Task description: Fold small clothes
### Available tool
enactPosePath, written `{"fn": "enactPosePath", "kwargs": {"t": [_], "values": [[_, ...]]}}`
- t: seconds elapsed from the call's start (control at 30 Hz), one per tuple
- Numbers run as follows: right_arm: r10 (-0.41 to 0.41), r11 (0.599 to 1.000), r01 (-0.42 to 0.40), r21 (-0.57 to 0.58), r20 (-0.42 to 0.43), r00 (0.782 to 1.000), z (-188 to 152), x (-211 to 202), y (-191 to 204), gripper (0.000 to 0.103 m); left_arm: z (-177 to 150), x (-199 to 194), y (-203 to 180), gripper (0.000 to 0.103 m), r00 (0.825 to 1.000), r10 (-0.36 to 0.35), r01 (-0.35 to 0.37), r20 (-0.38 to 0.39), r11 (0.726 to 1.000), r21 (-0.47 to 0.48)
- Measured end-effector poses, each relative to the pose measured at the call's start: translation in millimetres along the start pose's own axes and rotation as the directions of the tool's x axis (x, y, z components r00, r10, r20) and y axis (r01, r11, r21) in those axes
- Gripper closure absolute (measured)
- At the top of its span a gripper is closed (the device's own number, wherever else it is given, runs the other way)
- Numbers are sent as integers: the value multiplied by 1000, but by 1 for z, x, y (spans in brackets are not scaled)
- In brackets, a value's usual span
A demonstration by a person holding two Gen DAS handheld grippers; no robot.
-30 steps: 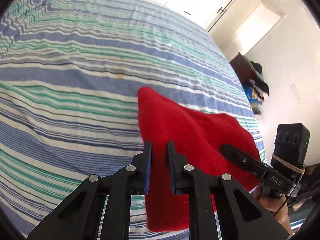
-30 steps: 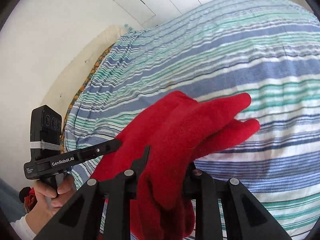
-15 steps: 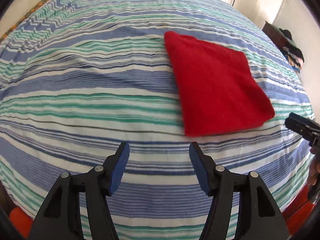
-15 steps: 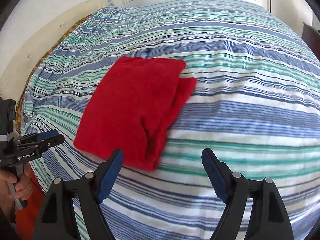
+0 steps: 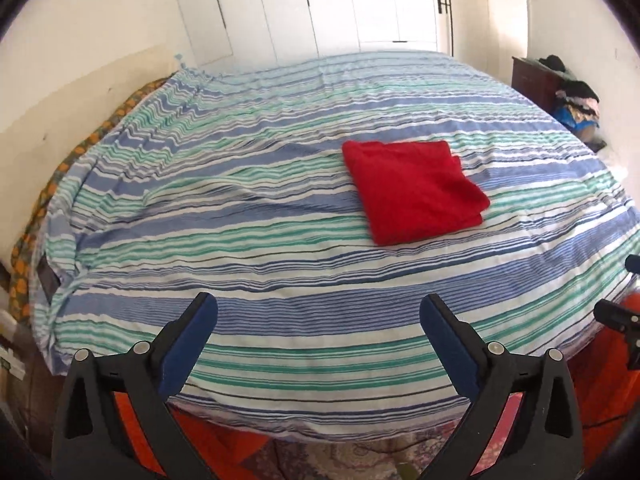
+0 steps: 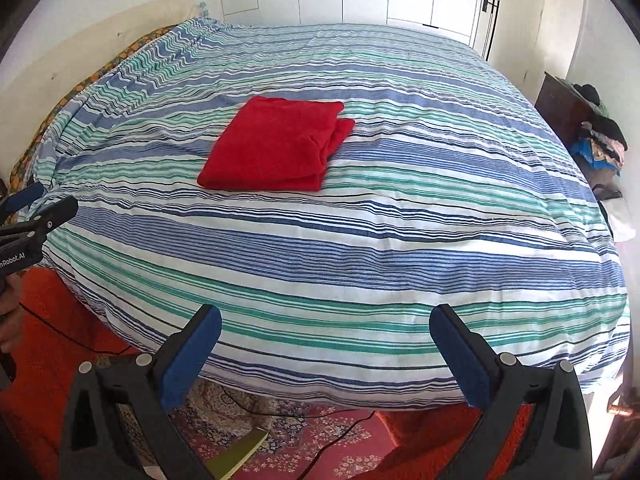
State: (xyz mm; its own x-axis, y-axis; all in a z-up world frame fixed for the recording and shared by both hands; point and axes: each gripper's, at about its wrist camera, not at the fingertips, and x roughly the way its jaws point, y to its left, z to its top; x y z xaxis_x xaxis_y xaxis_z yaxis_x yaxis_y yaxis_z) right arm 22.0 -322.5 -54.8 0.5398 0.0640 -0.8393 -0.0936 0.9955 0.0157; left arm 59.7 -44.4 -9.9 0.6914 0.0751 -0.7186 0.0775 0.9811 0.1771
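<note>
Folded red cloth (image 5: 414, 188) lying mid-bed (image 5: 280, 280), far from both wide-open, empty grippers (image 5: 318, 344) (image 6: 324, 354): likely soft, light, limp fleece, best pinched at a layered edge.

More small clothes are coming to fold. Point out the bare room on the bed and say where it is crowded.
The striped bedspread is bare between the folded red cloth and the near edge, and from the cloth rightward toward the dark cabinet. Left of the cloth is bare too, up to the wall side. Both grippers, left and right, hang open off the near edge. Only the clothes pile on the cabinet is crowded.
</note>
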Motion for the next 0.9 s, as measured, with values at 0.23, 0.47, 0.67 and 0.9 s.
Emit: {"fn": "enactPosePath", "kwargs": {"t": [0.23, 0.47, 0.67, 0.9], "values": [[16, 996, -16, -85, -6, 1000, 17, -38, 37, 0, 0, -13, 0, 2, 992, -44, 49, -116, 998, 45], [26, 978, -30, -206, -23, 999, 27, -64, 78, 1, -3, -22, 7, 1, 971, -128, 124, -204, 992, -30], [5, 980, -4, -199, 7, 1000, 35, -80, 78, 1, -3, -35, 1, 1, 983, -59, 65, -176, 997, 29], [-21, 982, 19, -187, -10, 1000, 34, -75, 69, 1, -3, -36, -5, 1, 981, -71, 79, -178, 996, 38]]}}
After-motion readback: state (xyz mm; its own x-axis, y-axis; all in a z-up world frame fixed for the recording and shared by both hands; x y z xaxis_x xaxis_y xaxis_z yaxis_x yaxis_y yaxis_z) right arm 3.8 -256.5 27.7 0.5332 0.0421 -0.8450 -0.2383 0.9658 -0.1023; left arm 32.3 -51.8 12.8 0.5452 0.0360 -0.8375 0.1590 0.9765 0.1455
